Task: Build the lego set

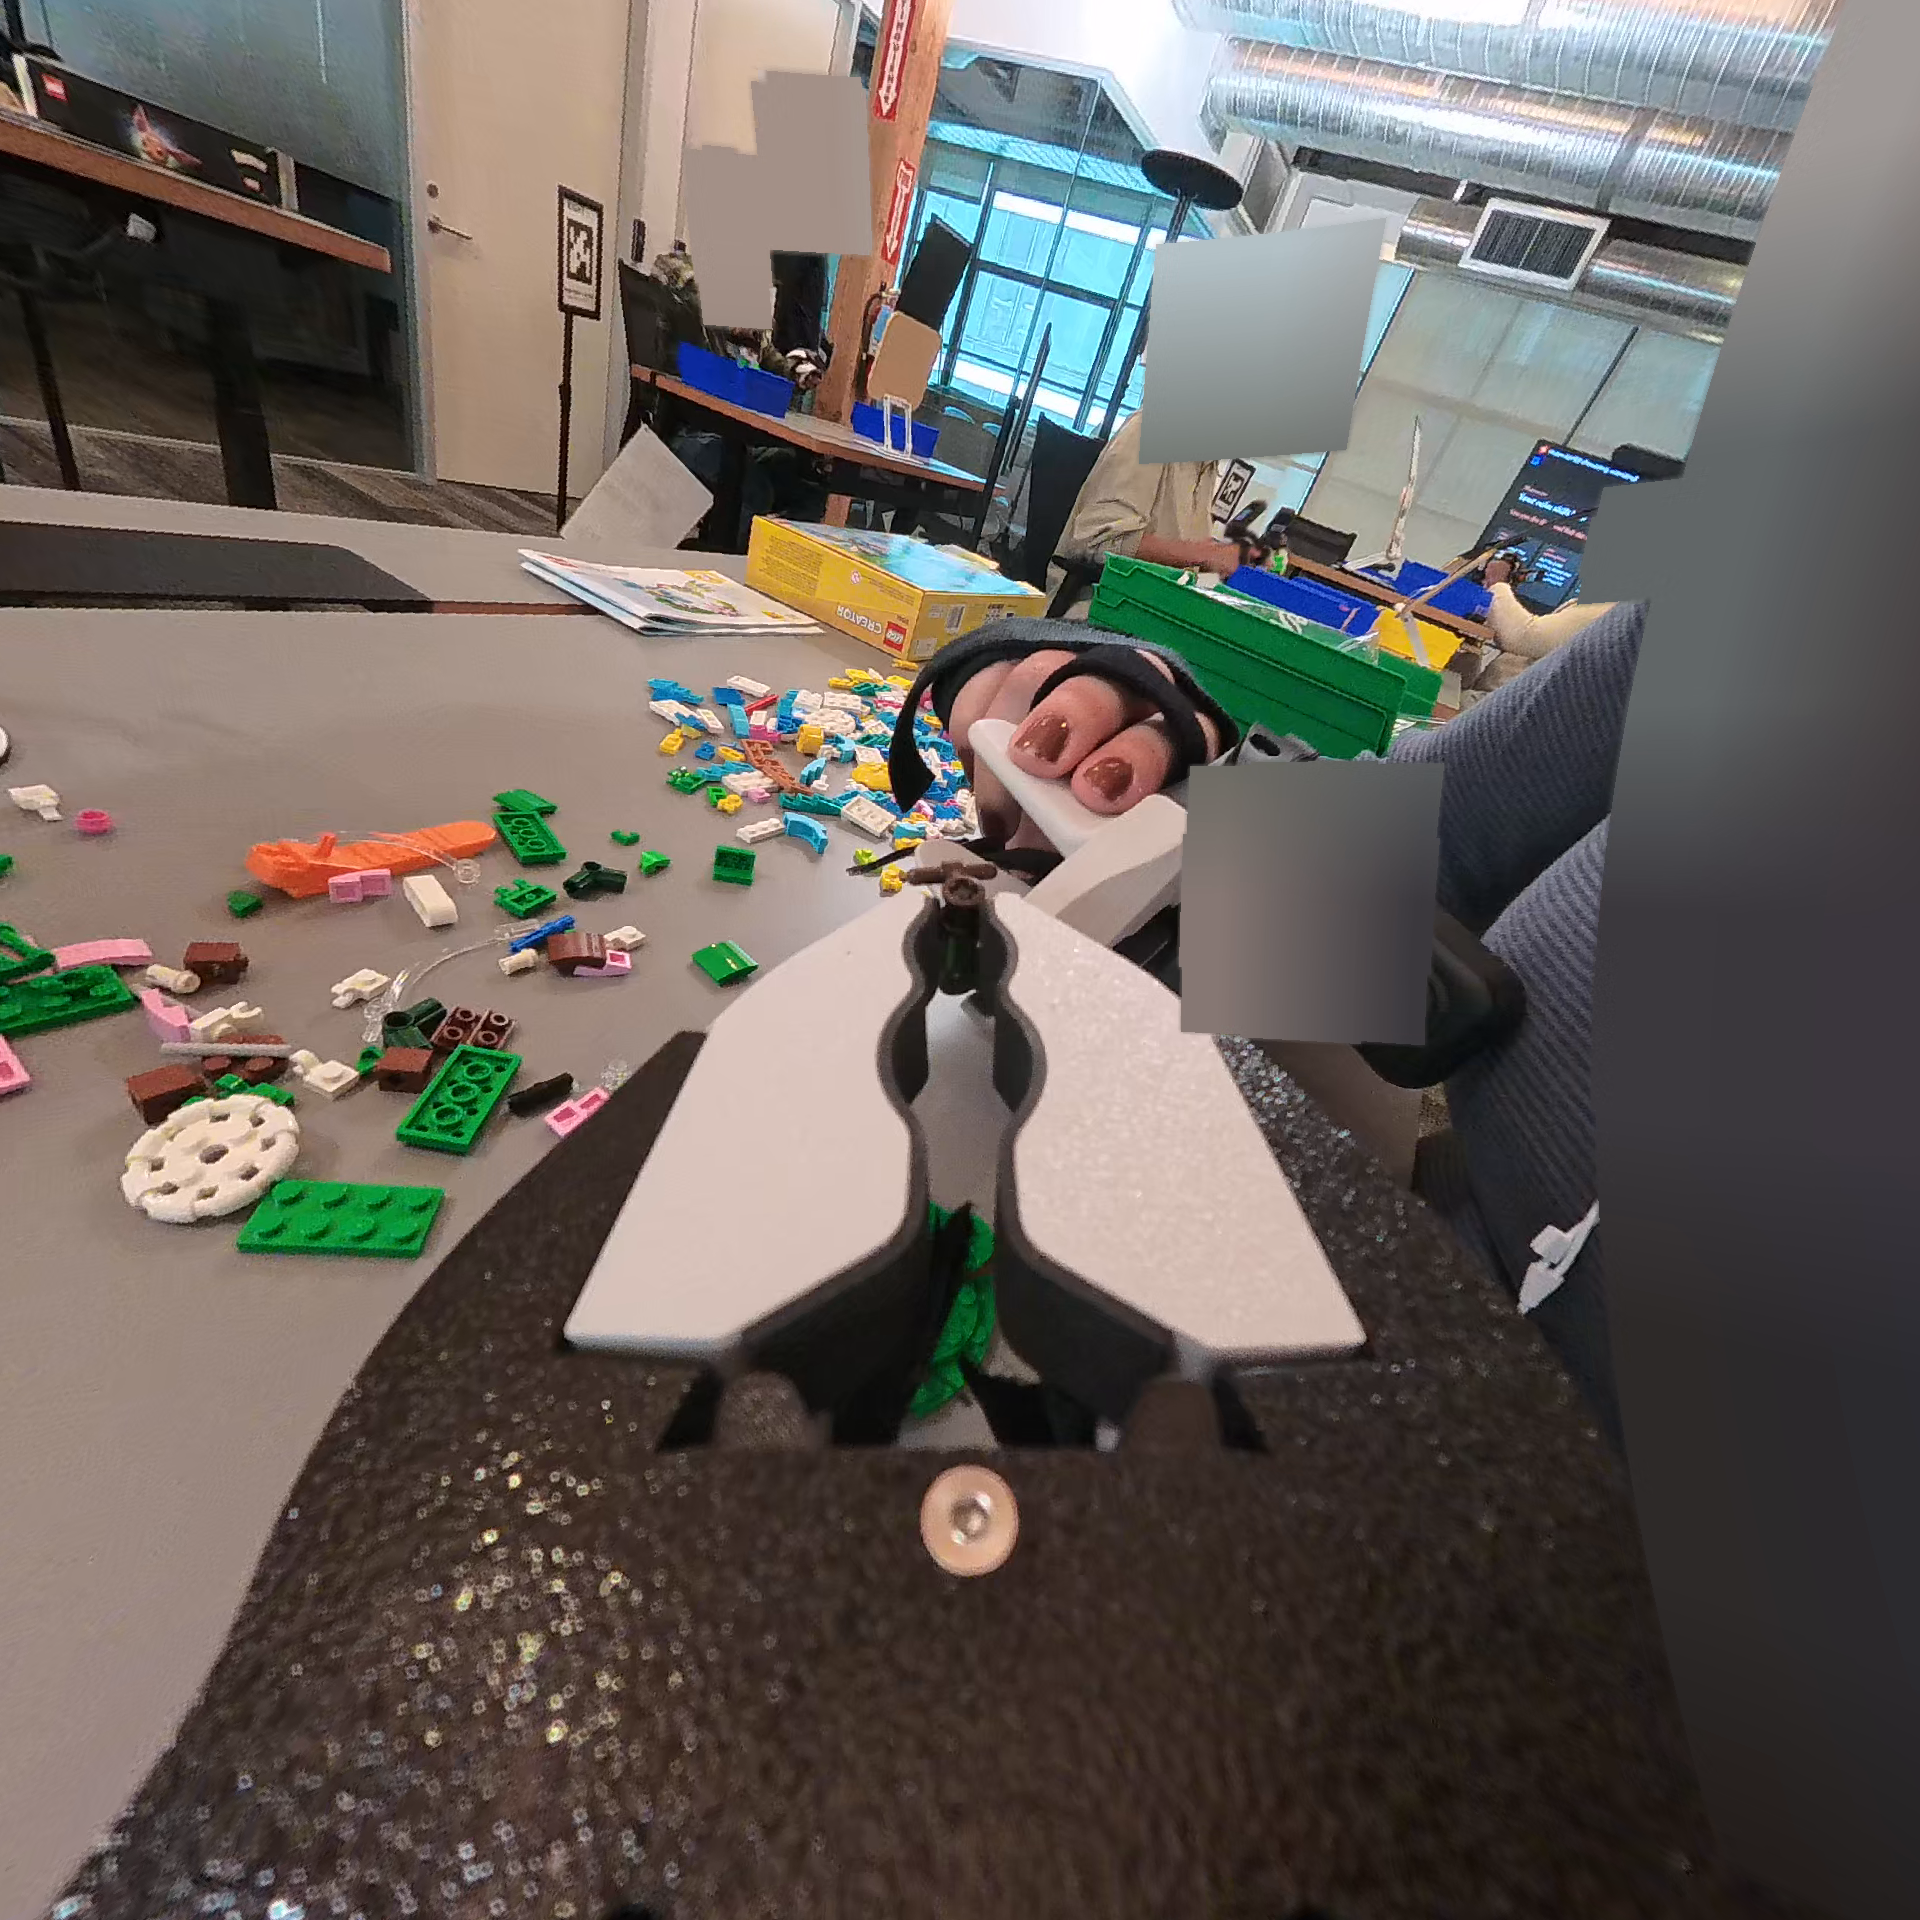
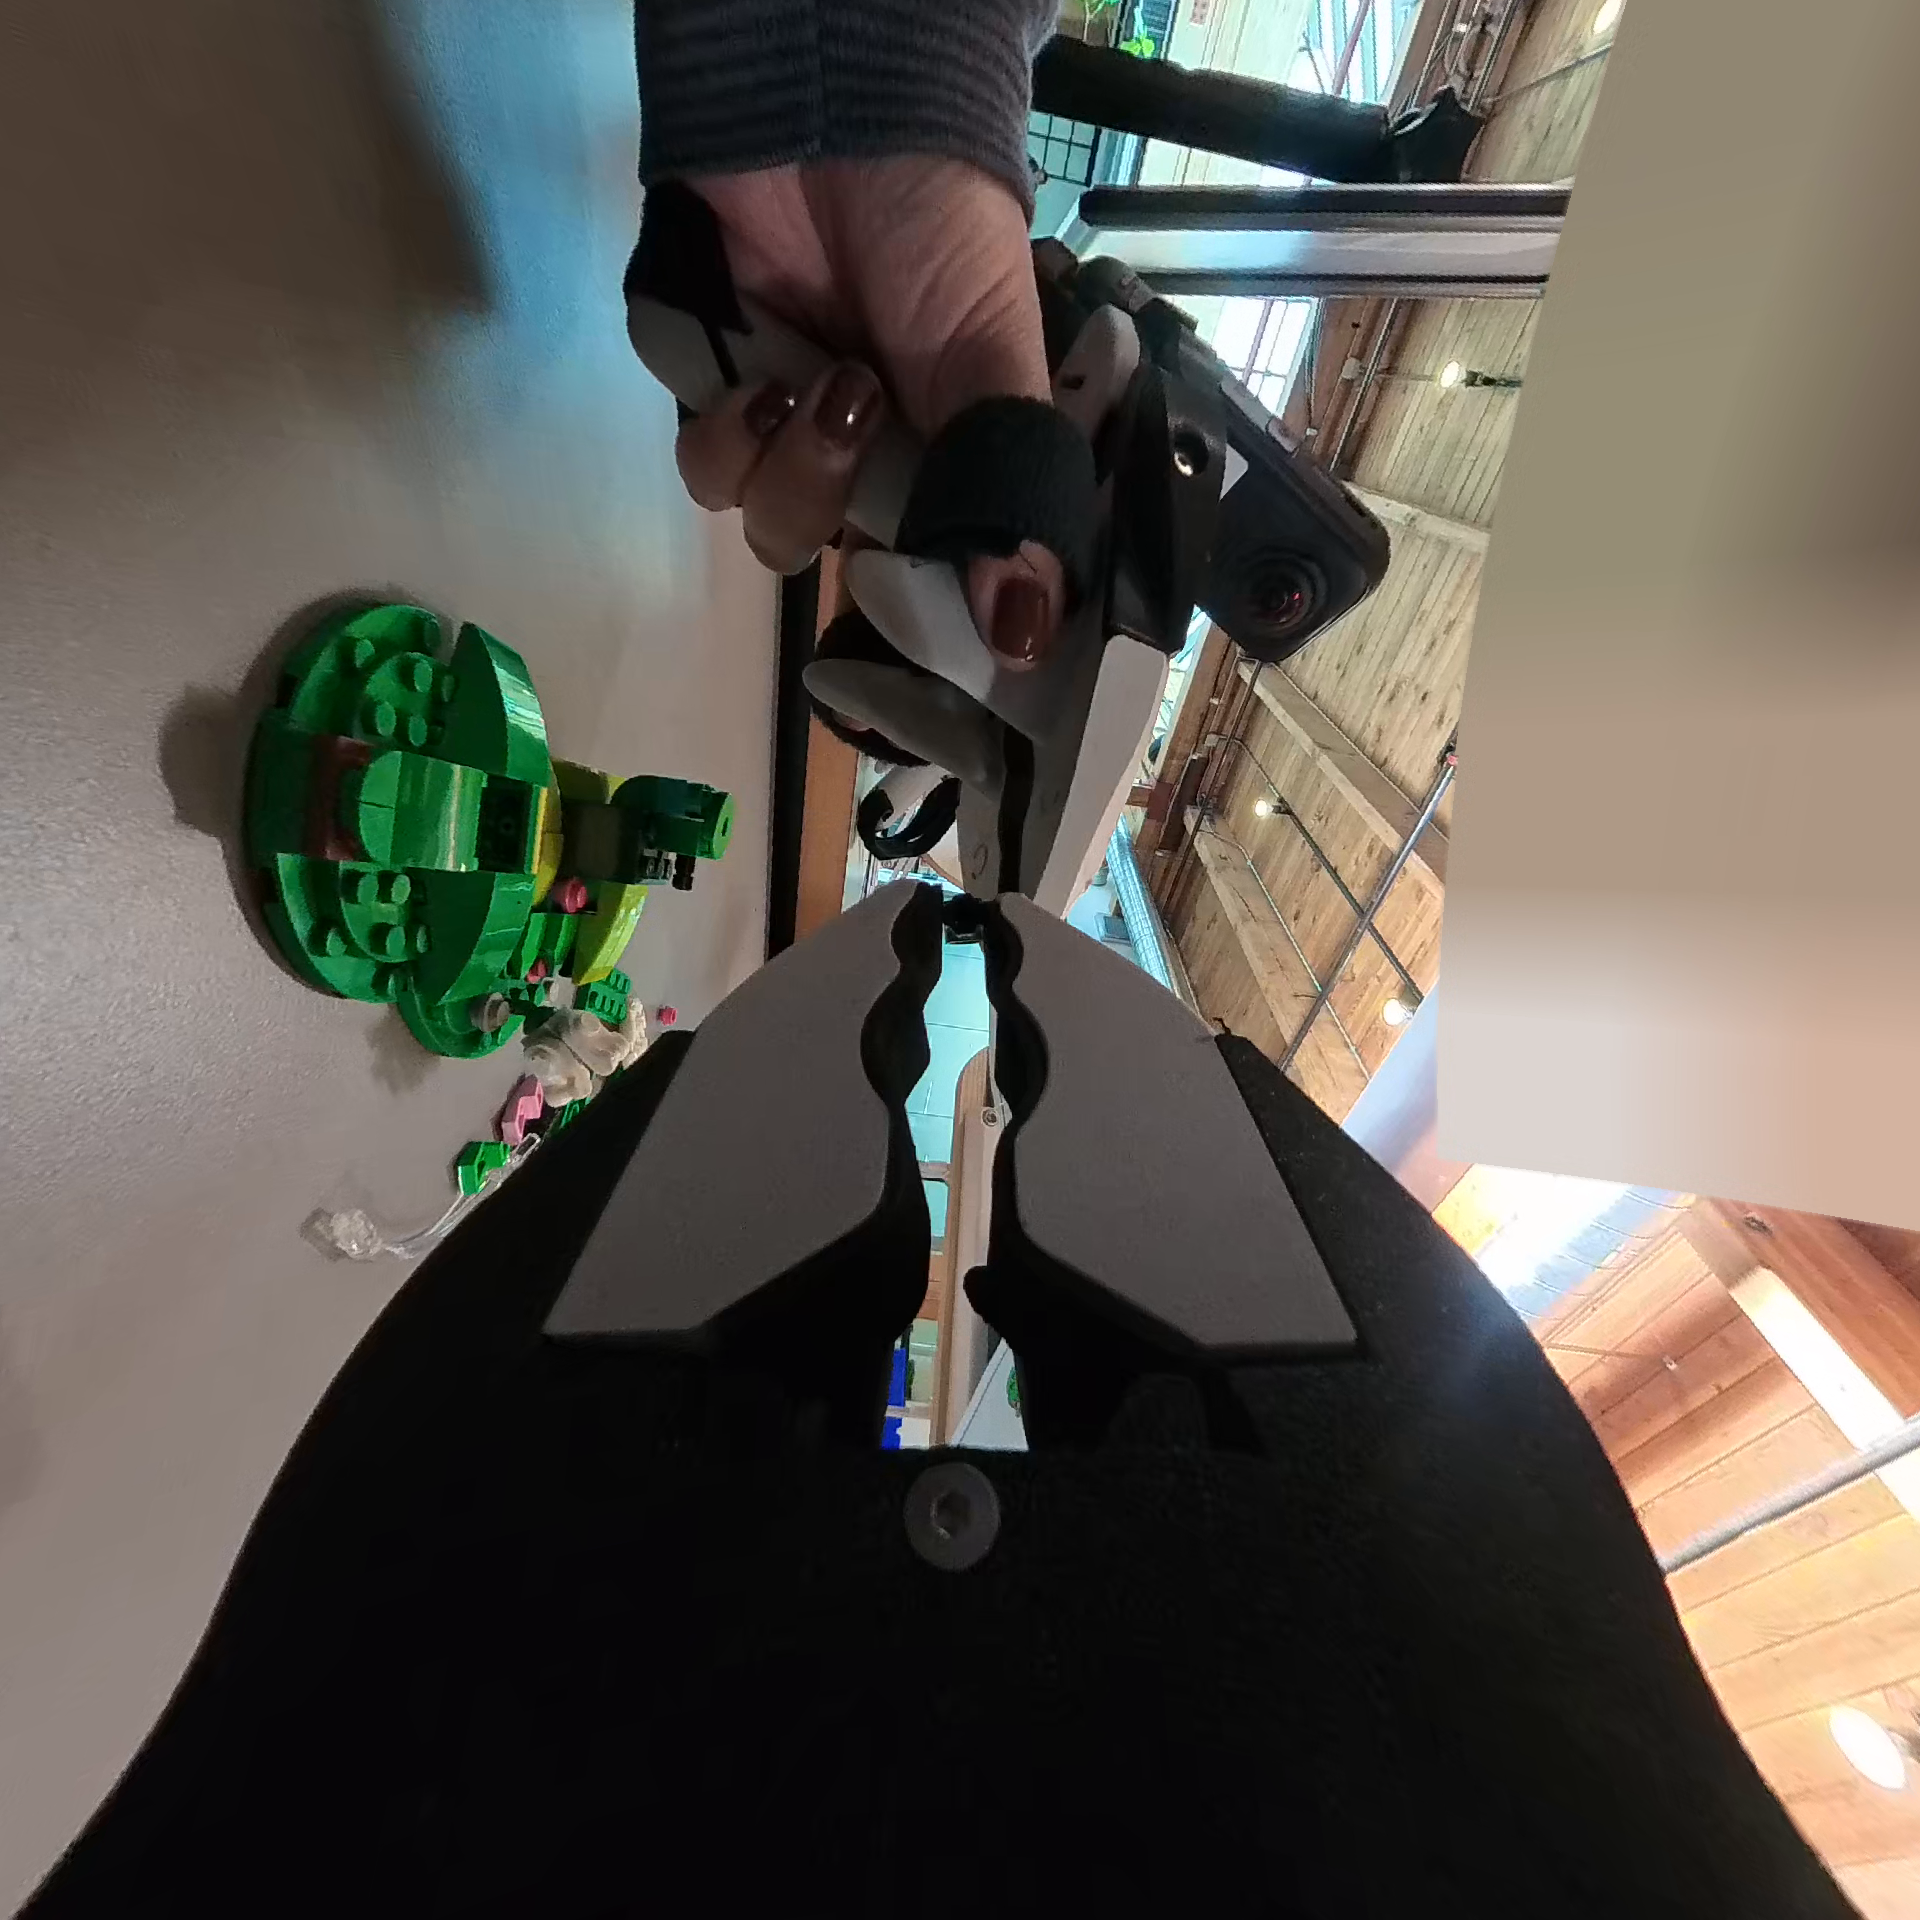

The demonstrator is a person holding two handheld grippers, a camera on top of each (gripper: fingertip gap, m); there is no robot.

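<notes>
My left gripper (image 1: pixel 958 920) is shut on a small dark green piece (image 1: pixel 956 951) held at its tips above the table. A small brown piece (image 1: pixel 954 883) sits on the end of the green piece. My right gripper (image 1: pixel 992 860) comes in from the right, held by a hand, and meets that brown piece tip to tip. In the right wrist view my right gripper (image 2: pixel 966 916) is shut on a small dark piece (image 2: pixel 964 922), and the left gripper (image 2: pixel 987 883) touches it from above. A round green build (image 2: pixel 416 810) stands on the table; part of it shows under my left gripper (image 1: pixel 956 1309).
Loose bricks lie on the grey table (image 1: pixel 312 707): green plates (image 1: pixel 343 1218), a white round plate (image 1: pixel 211 1155), an orange piece (image 1: pixel 364 852) and a mixed pile (image 1: pixel 810 748). A yellow box (image 1: pixel 894 587), a booklet (image 1: pixel 665 597) and green bins (image 1: pixel 1247 655) are behind. My left and right fingertips are right by each other.
</notes>
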